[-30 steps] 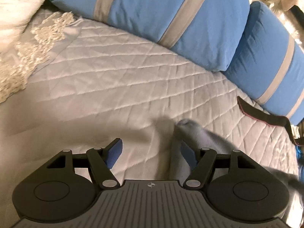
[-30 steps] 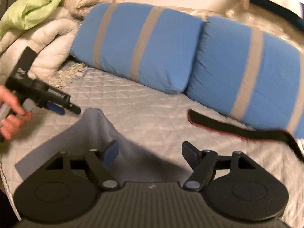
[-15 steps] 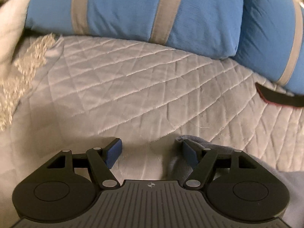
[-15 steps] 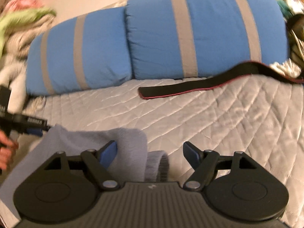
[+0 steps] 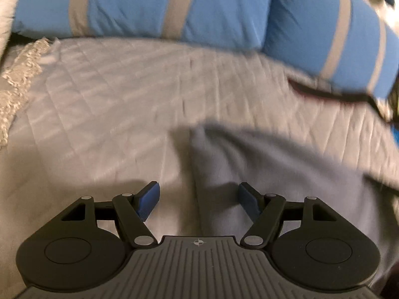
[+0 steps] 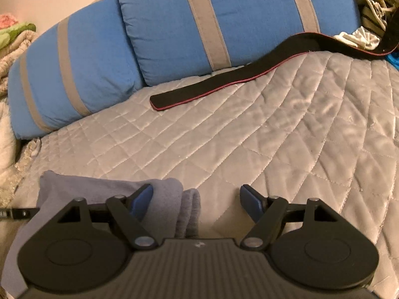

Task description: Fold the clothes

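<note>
A grey-blue garment [image 5: 249,159] lies on the quilted grey bedspread [image 5: 124,94]. In the blurred left wrist view my left gripper [image 5: 198,194] stands open just above the garment's left edge, its right finger over the cloth and its left finger over bare quilt. In the right wrist view the same garment [image 6: 99,186] sits at the lower left, with a rolled cuff or hem [image 6: 190,211] between the fingers. My right gripper [image 6: 197,195] is open, its left finger over the cloth and nothing pinched.
Two blue pillows with grey stripes [image 6: 174,30] lean along the far side of the bed. A black strap with red edging [image 6: 237,79] lies in front of them. Piled blankets [image 6: 10,49] sit at the far left, clutter [image 6: 374,0] at the far right.
The left gripper has slid sideways over the garment's edge. The right gripper has rolled and dropped toward the garment's folded end. The hand on the left gripper has left the right wrist view.
</note>
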`<state>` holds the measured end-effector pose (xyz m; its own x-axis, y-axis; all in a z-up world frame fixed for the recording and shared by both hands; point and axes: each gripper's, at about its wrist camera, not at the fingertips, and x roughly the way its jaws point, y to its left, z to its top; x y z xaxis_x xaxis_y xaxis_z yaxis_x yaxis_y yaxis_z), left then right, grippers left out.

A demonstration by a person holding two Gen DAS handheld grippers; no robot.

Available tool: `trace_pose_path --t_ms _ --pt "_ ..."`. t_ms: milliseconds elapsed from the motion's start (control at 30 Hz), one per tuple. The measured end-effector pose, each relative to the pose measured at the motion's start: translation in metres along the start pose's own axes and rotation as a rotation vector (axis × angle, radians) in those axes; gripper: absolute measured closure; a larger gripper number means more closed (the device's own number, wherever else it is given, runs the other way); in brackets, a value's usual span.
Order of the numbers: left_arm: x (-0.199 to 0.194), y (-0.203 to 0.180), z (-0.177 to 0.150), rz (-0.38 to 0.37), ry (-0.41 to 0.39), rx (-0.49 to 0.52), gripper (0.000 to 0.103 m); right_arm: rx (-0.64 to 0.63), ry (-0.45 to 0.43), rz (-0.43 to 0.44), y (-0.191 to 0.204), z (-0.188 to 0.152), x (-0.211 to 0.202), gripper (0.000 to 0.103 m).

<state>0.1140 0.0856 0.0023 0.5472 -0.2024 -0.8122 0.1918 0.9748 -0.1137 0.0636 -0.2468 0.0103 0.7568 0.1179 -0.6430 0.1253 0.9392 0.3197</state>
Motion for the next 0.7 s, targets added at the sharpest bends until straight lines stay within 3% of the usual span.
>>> trace_pose_path --t_ms 133,267,367,433,467,533,633,700 --pt "-0.002 -0.013 -0.013 0.090 -0.043 0.119 0.023 0.001 0.002 -0.016 0.000 0.000 0.000 0.016" --pt "-0.006 -0.013 -0.005 0.148 -0.012 0.104 0.022 -0.018 -0.012 -0.029 0.001 0.001 -0.004 0.015" --pt "-0.015 -0.011 0.003 0.207 -0.038 0.065 0.024 -0.086 -0.104 -0.020 0.011 0.003 -0.023 0.016" --pt "-0.026 -0.010 0.005 0.213 -0.109 0.060 0.025 -0.131 -0.190 0.000 0.018 0.004 -0.038 0.037" --pt "-0.031 -0.010 0.006 0.175 -0.149 0.054 0.025 -0.156 -0.238 0.029 0.023 0.003 -0.046 0.044" --pt "-0.039 -0.013 0.007 0.071 -0.210 0.042 0.025 -0.218 -0.313 0.093 0.034 0.001 -0.058 0.076" --pt "-0.043 -0.029 0.009 -0.022 -0.268 0.073 0.030 -0.335 -0.306 0.196 0.055 -0.004 -0.060 0.087" --pt "-0.041 -0.044 0.011 -0.050 -0.273 0.125 0.035 -0.402 -0.263 0.221 0.068 -0.008 -0.052 0.089"
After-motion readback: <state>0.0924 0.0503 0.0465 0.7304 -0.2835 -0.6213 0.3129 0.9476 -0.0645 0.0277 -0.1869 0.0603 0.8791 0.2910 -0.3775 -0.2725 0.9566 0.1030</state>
